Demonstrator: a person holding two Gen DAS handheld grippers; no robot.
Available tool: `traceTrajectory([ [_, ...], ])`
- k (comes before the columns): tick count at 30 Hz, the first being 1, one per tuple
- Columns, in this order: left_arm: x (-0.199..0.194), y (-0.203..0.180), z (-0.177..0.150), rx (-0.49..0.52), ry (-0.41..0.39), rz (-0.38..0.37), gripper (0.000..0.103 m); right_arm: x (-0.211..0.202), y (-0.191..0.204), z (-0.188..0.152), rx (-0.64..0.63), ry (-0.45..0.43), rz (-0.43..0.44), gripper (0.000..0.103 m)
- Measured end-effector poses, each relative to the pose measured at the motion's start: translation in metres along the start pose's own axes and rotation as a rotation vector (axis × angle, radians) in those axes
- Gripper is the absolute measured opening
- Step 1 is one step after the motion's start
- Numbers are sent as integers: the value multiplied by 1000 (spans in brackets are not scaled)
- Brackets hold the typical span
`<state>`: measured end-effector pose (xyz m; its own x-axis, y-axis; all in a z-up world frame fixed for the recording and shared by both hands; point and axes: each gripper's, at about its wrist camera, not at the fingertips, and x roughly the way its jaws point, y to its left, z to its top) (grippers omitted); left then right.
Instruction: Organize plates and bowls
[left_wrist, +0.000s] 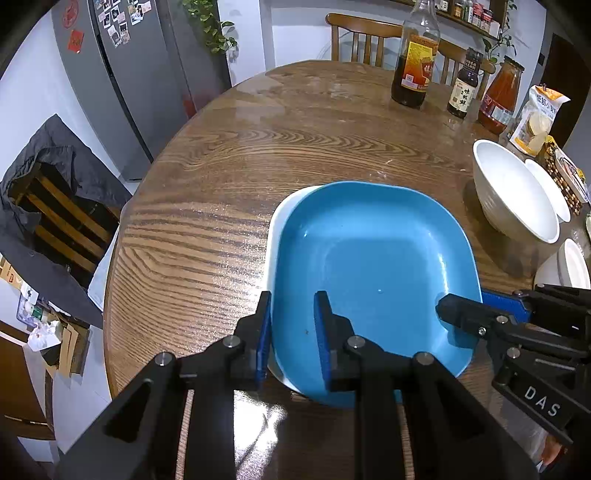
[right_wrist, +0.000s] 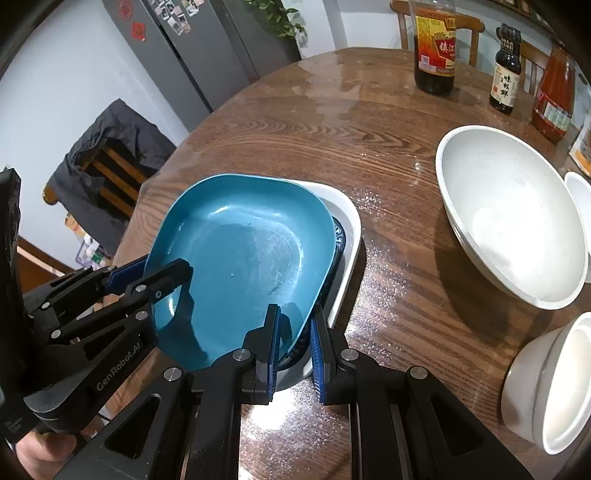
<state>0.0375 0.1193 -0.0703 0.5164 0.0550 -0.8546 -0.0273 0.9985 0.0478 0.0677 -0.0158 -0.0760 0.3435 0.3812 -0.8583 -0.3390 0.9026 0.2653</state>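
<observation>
A blue plate (left_wrist: 376, 258) (right_wrist: 240, 251) sits just over a white plate with a dark-patterned inside (left_wrist: 275, 229) (right_wrist: 351, 229) on the round wooden table (left_wrist: 221, 166). It is shifted sideways and covers most of the white plate. My left gripper (left_wrist: 293, 299) (right_wrist: 166, 266) is shut across the blue plate's left rim, one finger inside the dish and one outside. On the opposite rim my right gripper (right_wrist: 295, 312) (left_wrist: 463, 301) is shut the same way. The white plate's rim shows just outside each grip.
A large white bowl (right_wrist: 517, 221) (left_wrist: 517, 195) stands to the right, with smaller white bowls (right_wrist: 546, 384) beside it. Sauce bottles (left_wrist: 413, 62) and a snack bag (left_wrist: 539, 118) line the far right edge. A chair draped in dark cloth (left_wrist: 48, 192) stands left of the table.
</observation>
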Motion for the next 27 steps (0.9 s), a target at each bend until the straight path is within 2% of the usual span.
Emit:
traceTrajectory([
  [27,2,-3,0,9,-5,12,23,-3,7,1,-24,-17,-57,17],
])
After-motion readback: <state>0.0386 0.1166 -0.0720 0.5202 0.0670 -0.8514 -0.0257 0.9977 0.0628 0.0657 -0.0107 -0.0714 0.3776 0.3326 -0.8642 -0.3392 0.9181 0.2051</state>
